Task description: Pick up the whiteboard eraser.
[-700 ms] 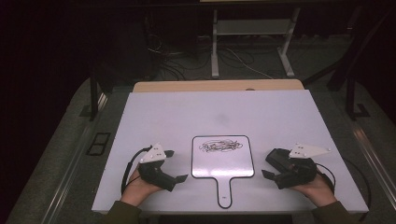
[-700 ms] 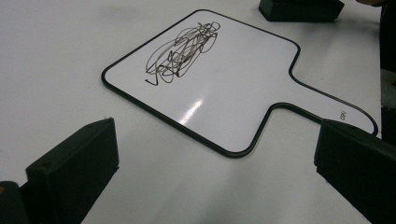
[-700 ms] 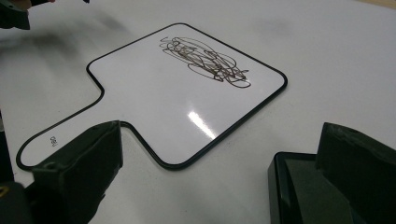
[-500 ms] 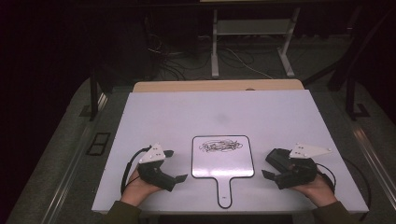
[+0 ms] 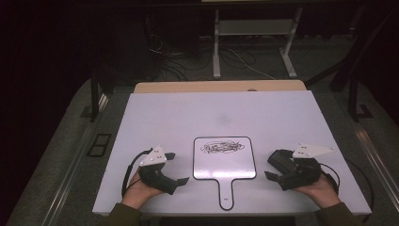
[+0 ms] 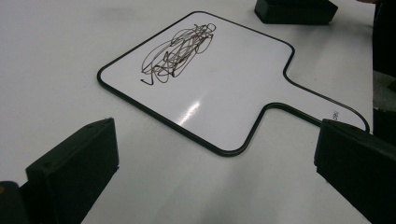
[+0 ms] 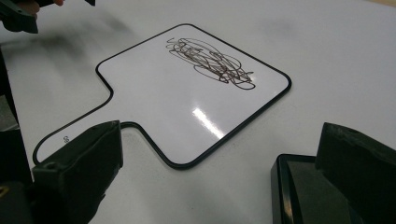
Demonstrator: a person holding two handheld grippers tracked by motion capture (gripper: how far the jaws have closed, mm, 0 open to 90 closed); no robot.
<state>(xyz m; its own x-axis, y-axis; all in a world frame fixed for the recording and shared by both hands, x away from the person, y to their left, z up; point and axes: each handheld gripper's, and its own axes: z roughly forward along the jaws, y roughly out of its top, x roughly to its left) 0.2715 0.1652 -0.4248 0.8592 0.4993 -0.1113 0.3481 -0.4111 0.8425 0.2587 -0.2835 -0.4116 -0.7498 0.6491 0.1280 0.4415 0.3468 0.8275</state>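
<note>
White, smooth desk [image 5: 188, 117], rectangular. At its near middle lies a flat, glossy paddle-shaped whiteboard [image 5: 225, 162] with black rim, dark scribble [image 5: 222, 147] and handle toward the person. Both hands rest low on the desk, either side of the board. Left gripper [image 5: 175, 168]: jaws wide apart, holding nothing. Right gripper [image 5: 272, 168]: jaws wide apart, empty, just beside a black rectangular eraser [image 7: 308, 193].

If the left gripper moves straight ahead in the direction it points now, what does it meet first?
Most likely the small whiteboard. The left gripper has open jaws with only bare table between them, and the board's near edge lies directly ahead. The gripper's height above the table is unclear, so it might pass over the board.
</note>
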